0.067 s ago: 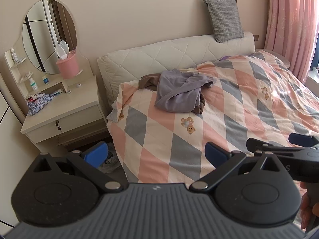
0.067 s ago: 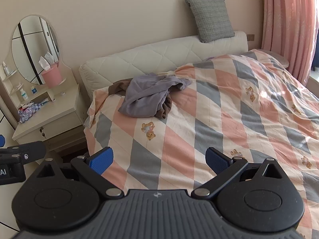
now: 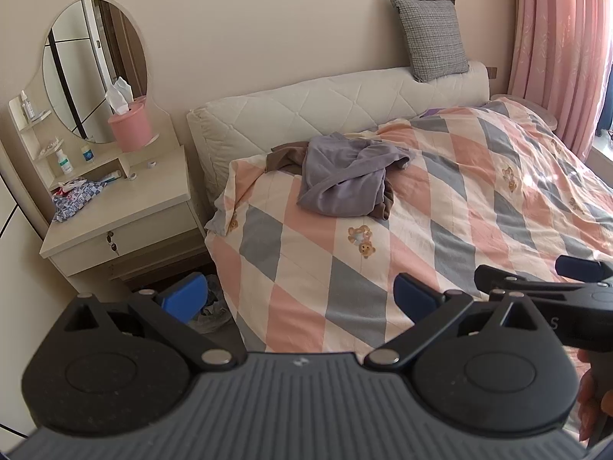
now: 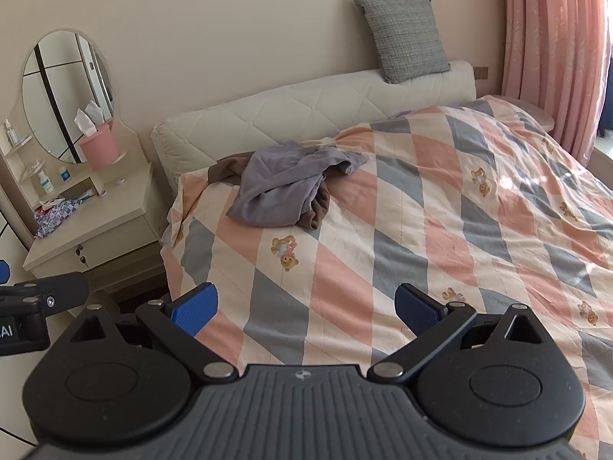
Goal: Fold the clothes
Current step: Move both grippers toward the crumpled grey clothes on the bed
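Note:
A crumpled lilac garment point(image 3: 345, 180) point(image 4: 285, 188) lies on the bed near the headboard, with a brown garment point(image 3: 285, 157) point(image 4: 318, 214) partly under it. My left gripper point(image 3: 300, 297) is open, well short of the clothes, over the bed's near corner, nothing between its blue pads. My right gripper point(image 4: 306, 306) is also open and empty, above the quilt nearer the foot. The right gripper's side point(image 3: 544, 287) shows at the right edge of the left wrist view, and the left gripper's side point(image 4: 38, 299) at the left edge of the right wrist view.
The bed wears a pink, grey and cream diamond quilt point(image 3: 479, 207) point(image 4: 440, 207). A grey cushion point(image 3: 431, 36) rests on the padded headboard point(image 3: 325, 115). Left stands a cream dresser point(image 3: 115, 211) with mirror, pink tissue box point(image 3: 130, 130) and bottles. Pink curtains point(image 3: 555, 50) hang right.

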Available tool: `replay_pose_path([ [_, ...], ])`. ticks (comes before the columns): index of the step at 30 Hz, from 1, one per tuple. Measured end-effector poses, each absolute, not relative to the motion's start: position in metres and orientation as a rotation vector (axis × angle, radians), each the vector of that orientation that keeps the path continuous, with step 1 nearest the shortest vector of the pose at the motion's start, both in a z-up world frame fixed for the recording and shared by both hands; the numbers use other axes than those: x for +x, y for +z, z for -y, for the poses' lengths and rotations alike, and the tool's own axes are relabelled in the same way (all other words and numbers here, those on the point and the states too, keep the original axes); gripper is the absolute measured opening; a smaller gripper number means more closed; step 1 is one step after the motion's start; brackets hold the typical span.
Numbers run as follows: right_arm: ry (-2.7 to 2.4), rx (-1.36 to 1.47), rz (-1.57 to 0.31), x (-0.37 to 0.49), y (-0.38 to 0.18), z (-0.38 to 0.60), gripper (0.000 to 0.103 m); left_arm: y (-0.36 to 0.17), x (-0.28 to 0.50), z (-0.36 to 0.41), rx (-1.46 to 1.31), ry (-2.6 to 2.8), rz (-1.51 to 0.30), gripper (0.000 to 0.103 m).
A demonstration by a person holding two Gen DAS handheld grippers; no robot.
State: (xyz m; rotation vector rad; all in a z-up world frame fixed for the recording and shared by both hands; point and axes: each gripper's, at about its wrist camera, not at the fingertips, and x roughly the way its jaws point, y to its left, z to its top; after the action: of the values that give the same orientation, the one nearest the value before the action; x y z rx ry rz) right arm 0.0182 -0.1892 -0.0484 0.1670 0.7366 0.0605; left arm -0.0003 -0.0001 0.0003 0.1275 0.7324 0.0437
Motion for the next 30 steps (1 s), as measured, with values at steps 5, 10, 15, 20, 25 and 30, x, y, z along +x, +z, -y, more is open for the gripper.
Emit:
replay_pose_path([
  [5, 0.060, 0.166, -0.737, 0.018, -0.049, 0.187, 0.101, 0.001, -0.001, 0.000, 0.127, 0.041, -0.732, 0.102],
  [10, 0.063, 0.166, -0.731, 0.019, -0.045, 0.187, 0.101, 0.003, 0.000, -0.002, 0.126, 0.039, -0.733, 0.102],
  [15, 0.059, 0.163, -0.727, 0.017, -0.045, 0.185, 0.101, -0.002, 0.000, -0.003, 0.121, 0.034, -0.742, 0.102],
  [20, 0.054, 0.165, -0.727, 0.019, -0.044, 0.186, 0.101, -0.011, 0.006, -0.008, 0.105, 0.003, -0.794, 0.102],
  [25, 0.053, 0.167, -0.727, 0.023, -0.043, 0.183, 0.101, -0.019, 0.009, -0.014, 0.086, -0.007, -0.829, 0.102],
  [30, 0.050, 0.168, -0.730, 0.030, -0.046, 0.181, 0.101, -0.022, 0.016, -0.018, 0.079, -0.007, -0.833, 0.102],
])
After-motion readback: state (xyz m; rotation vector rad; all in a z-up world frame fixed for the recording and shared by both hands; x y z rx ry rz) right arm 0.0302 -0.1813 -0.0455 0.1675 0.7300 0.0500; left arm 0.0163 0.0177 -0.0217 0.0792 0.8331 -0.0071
